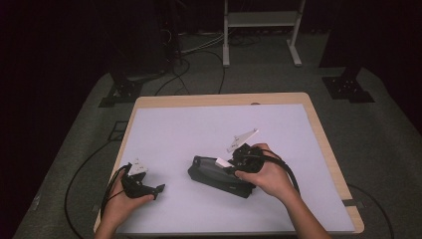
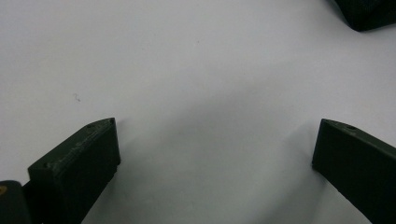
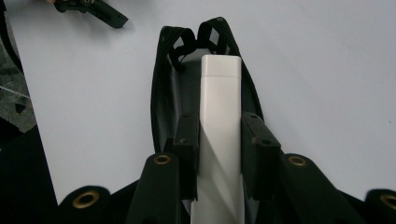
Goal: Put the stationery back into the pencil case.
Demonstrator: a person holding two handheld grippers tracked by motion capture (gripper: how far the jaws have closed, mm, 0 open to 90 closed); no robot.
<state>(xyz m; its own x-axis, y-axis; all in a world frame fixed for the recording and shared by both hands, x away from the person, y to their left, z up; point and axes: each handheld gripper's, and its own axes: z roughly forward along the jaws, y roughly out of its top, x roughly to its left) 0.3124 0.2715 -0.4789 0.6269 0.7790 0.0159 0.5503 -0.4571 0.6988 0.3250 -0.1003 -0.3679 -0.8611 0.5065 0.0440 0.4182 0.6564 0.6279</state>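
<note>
Starting from the left, my left gripper (image 1: 158, 189) rests low on the white surface (image 1: 199, 124) with its fingers (image 2: 79, 163) spread wide and nothing between them. I judge it is parked there to wait, well apart from the work. Ahead of these fingers the surface is bare, and one dark corner of the black pouch (image 2: 369, 11) shows far off at the upper right of the left gripper view.

Going right, the black pouch (image 1: 219, 175) lies flat near the middle of the surface. My right gripper (image 3: 219, 158) has its fingers (image 3: 187, 144) closed on the white rectangular bar (image 3: 219, 121), one on each long side. The far end of the bar reaches to the pouch's open mouth with the strap loops, so I think the bar is held lengthwise to slide along the pouch opening.

Beyond the fingers the surface is free on all sides, and its wooden edge (image 1: 323, 149) is well apart on the right.
</note>
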